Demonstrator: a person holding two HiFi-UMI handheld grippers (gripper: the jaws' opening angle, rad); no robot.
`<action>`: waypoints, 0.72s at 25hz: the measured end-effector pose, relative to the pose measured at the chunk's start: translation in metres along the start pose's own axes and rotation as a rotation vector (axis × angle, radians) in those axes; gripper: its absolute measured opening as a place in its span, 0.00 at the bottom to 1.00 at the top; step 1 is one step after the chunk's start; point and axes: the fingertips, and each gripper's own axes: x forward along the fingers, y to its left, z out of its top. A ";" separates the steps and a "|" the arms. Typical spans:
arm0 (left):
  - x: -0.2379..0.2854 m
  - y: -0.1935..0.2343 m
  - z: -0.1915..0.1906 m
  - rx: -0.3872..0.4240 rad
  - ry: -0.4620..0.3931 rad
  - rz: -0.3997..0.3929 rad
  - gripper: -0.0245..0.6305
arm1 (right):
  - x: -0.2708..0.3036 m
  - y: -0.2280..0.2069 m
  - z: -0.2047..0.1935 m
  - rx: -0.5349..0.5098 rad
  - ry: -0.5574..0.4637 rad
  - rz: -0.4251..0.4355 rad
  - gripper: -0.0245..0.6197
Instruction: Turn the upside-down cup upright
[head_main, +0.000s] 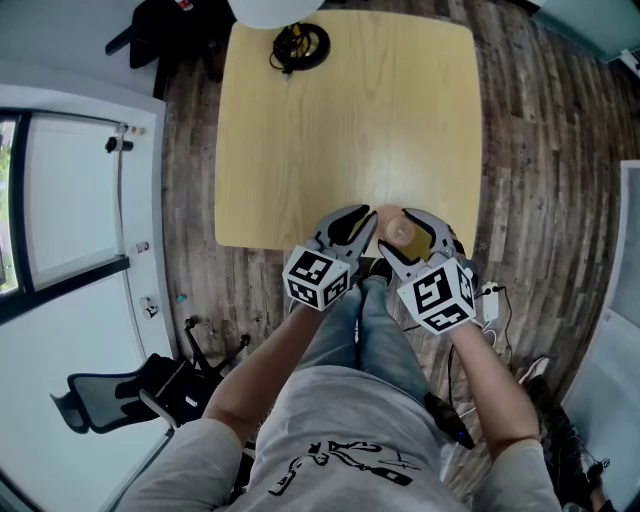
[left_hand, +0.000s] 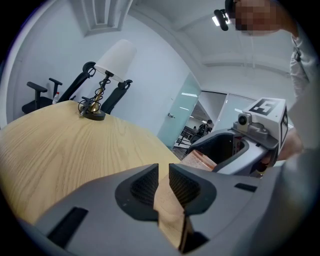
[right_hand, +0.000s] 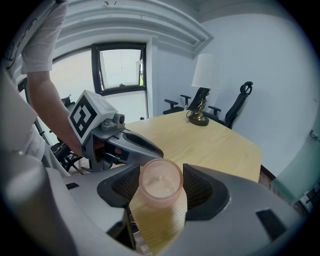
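Note:
A pink see-through cup (right_hand: 160, 181) sits between the pads of my right gripper (right_hand: 161, 189), which is shut on its sides. The cup's closed base with a small centre nub faces that camera. In the head view the cup (head_main: 398, 231) and right gripper (head_main: 401, 238) are over the near edge of the wooden table (head_main: 330, 130). My left gripper (head_main: 360, 220) is just left of the cup, apart from it. Its jaws (left_hand: 163, 176) are nearly together, with only a thin slit and nothing in it. From the left gripper view the ribbed cup (left_hand: 201, 161) shows inside the right gripper (left_hand: 235, 150).
A lamp with a white shade (head_main: 298, 45) stands at the table's far edge. Office chairs (right_hand: 235, 107) stand behind it. The person's legs are below the table's near edge, and another chair (head_main: 110, 395) is on the floor to the left.

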 end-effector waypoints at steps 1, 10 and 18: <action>0.000 0.000 -0.001 0.000 0.001 0.001 0.14 | 0.001 0.000 0.000 0.001 -0.001 0.001 0.47; 0.002 0.002 -0.002 -0.001 0.010 0.002 0.14 | 0.004 0.002 -0.001 0.013 -0.008 0.003 0.47; 0.005 0.002 -0.004 0.000 0.015 0.004 0.14 | 0.006 0.003 -0.004 0.021 -0.013 0.010 0.47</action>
